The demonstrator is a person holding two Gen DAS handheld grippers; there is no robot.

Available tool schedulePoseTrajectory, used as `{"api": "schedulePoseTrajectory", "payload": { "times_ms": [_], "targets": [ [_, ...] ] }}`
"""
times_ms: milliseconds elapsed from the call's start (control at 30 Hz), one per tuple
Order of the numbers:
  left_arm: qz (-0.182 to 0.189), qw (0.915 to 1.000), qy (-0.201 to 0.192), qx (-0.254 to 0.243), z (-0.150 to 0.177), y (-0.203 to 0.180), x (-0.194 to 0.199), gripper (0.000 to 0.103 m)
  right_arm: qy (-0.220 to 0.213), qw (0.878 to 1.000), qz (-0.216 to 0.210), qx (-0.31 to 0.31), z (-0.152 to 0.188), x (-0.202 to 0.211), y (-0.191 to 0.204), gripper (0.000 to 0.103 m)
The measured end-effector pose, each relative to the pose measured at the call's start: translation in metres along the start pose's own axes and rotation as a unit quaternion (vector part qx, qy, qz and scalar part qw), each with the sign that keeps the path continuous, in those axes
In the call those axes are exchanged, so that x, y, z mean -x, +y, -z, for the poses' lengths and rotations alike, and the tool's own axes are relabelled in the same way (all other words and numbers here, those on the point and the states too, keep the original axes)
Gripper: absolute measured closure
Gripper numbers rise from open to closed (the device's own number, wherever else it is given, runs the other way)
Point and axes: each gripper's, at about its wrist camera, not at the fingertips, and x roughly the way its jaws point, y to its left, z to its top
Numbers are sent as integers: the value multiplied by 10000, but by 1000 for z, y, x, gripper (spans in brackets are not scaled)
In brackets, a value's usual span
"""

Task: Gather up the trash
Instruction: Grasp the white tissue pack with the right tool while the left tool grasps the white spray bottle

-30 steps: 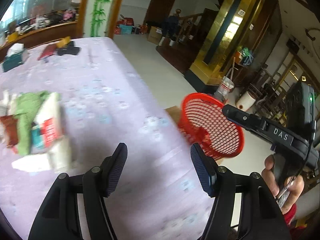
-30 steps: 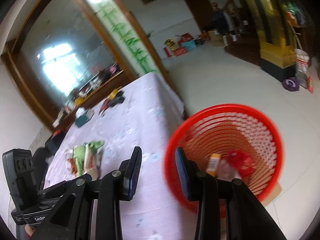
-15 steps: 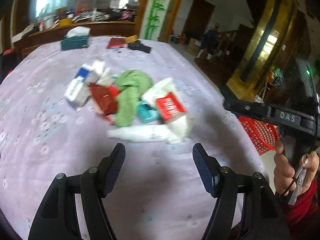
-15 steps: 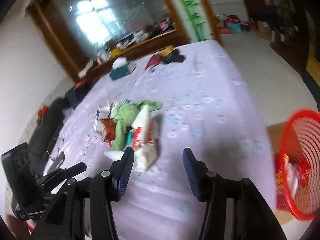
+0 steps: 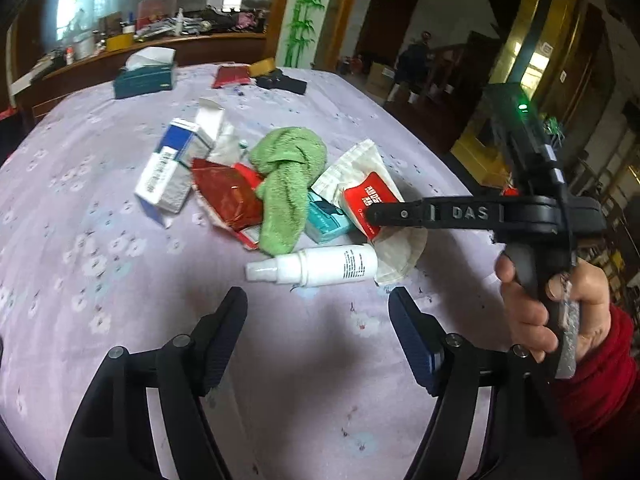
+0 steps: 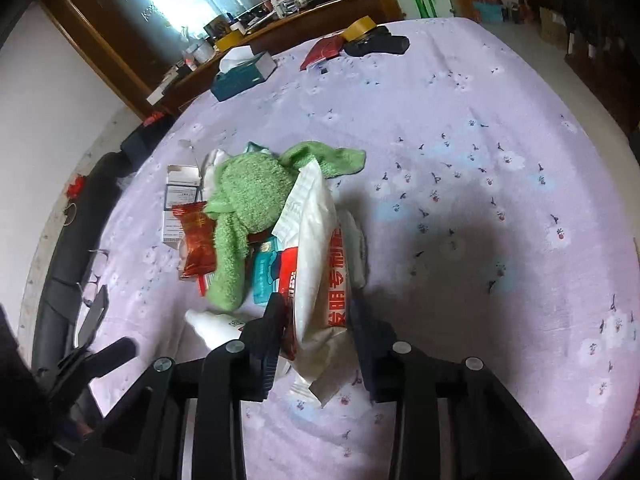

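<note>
A pile of trash lies on the lilac flowered tablecloth (image 5: 100, 264): a white and red plastic bag (image 6: 316, 264), a green towel (image 5: 286, 176), a red wrapper (image 5: 228, 196), a teal box (image 5: 326, 220), a white spray bottle (image 5: 316, 266) and blue-white boxes (image 5: 168, 172). My right gripper (image 6: 318, 320) is open, its jaws on either side of the white and red bag (image 5: 368, 196). It shows from the side in the left wrist view (image 5: 372, 214). My left gripper (image 5: 318, 332) is open and empty, just short of the spray bottle.
At the table's far end lie a teal tissue box (image 5: 144, 78), a red packet (image 5: 232, 76), a roll of yellow tape (image 6: 358, 28) and a black object (image 5: 282, 82). A wooden sideboard (image 5: 160, 46) with clutter stands behind. A dark chair (image 6: 80, 220) stands at the table's left.
Both grippers have swung from the red basket to the trash pile and closed in on it. The right gripper's jaws now straddle the white and red bag. The basket has left both views.
</note>
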Motion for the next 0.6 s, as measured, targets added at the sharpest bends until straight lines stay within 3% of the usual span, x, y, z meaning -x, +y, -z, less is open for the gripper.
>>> {"api": "schedulePoseTrajectory", "payload": {
  "times_ms": [133, 333, 433, 600],
  "targets": [
    [93, 9996, 80, -251, -11, -7, -14, 31, -69, 9996, -273, -80, 5, 13, -2, 72],
    [328, 9965, 342, -687, -25, -15, -44, 31, -600, 9979, -230, -66, 17, 62, -8, 72],
    [221, 9959, 530, -694, -30, -11, -60, 31, -673, 9973, -249, -137, 23, 73, -14, 72],
    [495, 9931, 917, -533, -26, -4, -72, 31, -692, 9968, -298, -260, 31, 81, -23, 72]
  ]
}}
